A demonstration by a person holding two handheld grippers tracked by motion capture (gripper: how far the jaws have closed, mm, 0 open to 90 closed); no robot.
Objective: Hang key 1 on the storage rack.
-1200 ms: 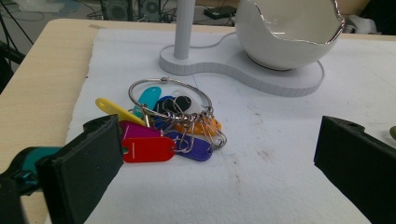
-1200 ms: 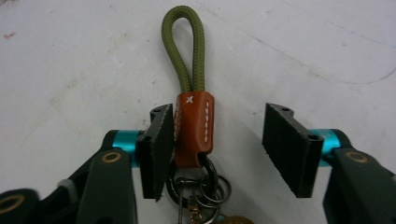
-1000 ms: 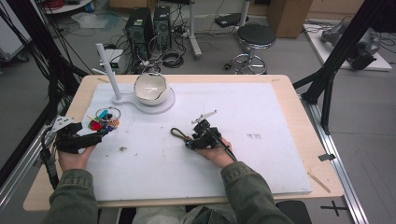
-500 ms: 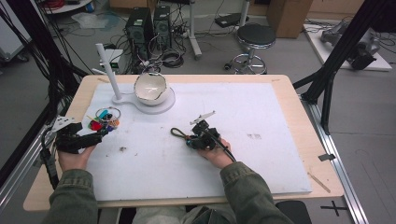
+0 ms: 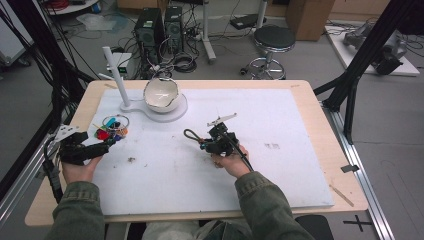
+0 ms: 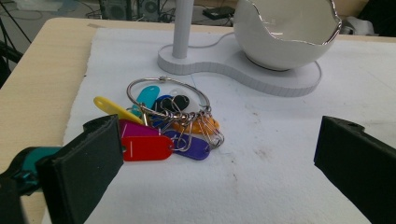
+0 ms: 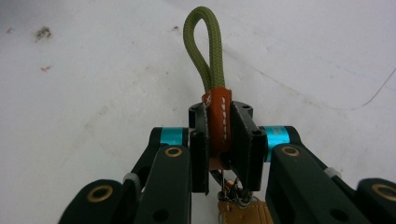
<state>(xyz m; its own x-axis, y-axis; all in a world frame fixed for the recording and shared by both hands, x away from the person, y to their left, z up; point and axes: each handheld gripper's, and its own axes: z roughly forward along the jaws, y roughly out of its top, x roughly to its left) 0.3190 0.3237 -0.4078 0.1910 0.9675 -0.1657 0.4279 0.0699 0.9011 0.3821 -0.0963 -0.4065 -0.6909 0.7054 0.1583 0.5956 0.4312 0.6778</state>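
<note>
My right gripper (image 5: 204, 144) (image 7: 219, 122) is shut on a key strap. Its pads press on the orange stitched leather wrap (image 7: 218, 116), and the olive cord loop (image 7: 205, 46) (image 5: 190, 134) sticks out past the fingertips over the white mat. A tan leather piece hangs under the jaws. My left gripper (image 5: 106, 146) (image 6: 218, 140) stands open at the mat's left edge. It points at a metal key ring with several coloured tags (image 6: 159, 135) (image 5: 113, 128), which lies on the mat just beyond its jaws, untouched.
A white broken-edged bowl (image 5: 161, 92) (image 6: 285, 32) sits on a white stand base (image 5: 172, 114) with an upright post (image 5: 115, 75), behind the key ring. The white mat (image 5: 280, 165) covers most of the wooden table (image 5: 330, 125).
The right gripper, with the cord loop at its tip, has shifted slightly away from the person. The left hand has kept still.
</note>
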